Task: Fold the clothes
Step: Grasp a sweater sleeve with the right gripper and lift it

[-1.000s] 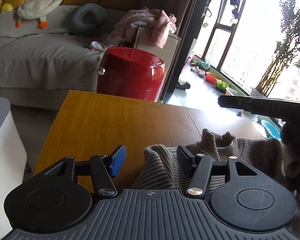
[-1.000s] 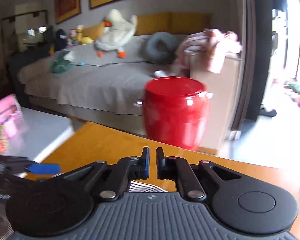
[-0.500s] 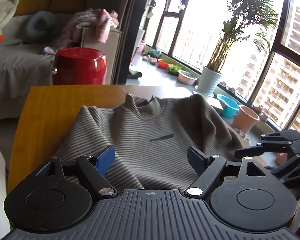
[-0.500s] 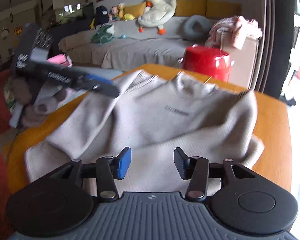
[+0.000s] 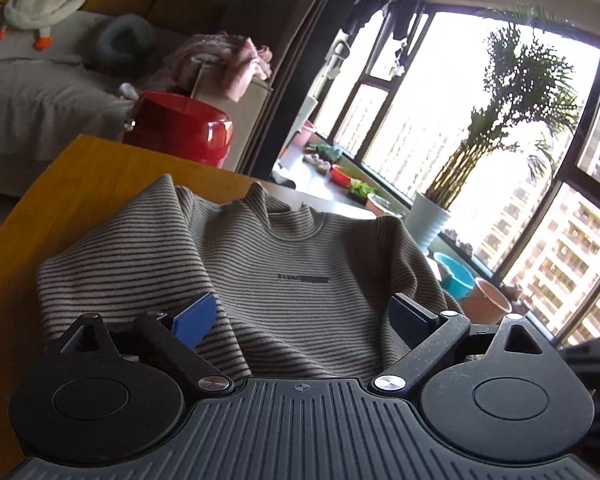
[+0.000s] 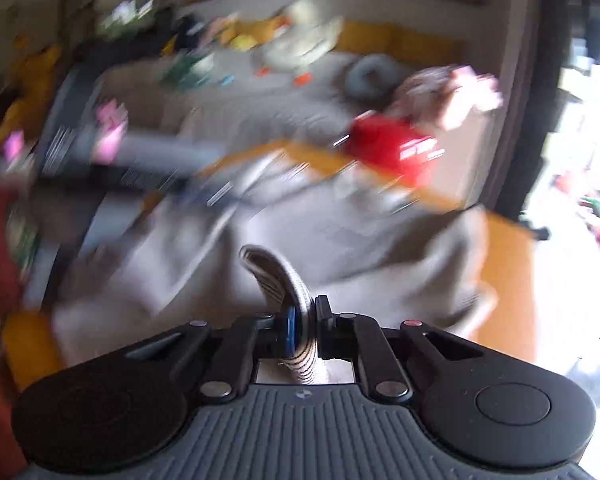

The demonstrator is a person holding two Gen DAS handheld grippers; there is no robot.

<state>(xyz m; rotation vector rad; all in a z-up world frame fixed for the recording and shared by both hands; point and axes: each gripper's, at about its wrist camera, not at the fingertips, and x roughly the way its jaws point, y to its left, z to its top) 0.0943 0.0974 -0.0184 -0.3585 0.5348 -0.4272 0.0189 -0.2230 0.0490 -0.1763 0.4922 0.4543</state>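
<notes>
A beige sweater with thin dark stripes (image 5: 300, 264) lies face up on the wooden table (image 5: 100, 172), collar at the far side. My left gripper (image 5: 304, 312) hovers low over its near hem, jaws wide and still opening; fabric lies below and between the blue pads (image 5: 194, 318), which do not press on it. In the blurred right wrist view, my right gripper (image 6: 304, 320) is shut on a raised fold of the sweater's hem (image 6: 276, 276), and the rest of the sweater (image 6: 340, 236) spreads away over the table.
A glossy red stool (image 5: 180, 132) stands just past the table's far edge, with a grey sofa (image 5: 28, 92) and plush toys behind it. To the right are tall windows, a potted plant (image 5: 428, 220) and small tubs on the floor. A blurred dark bar (image 6: 140, 160) crosses the right view's left.
The left view swung from the table's corner to above the sweater, and its jaws spread wider. The right gripper, open over the hem half a second ago, has closed on a fold of it.
</notes>
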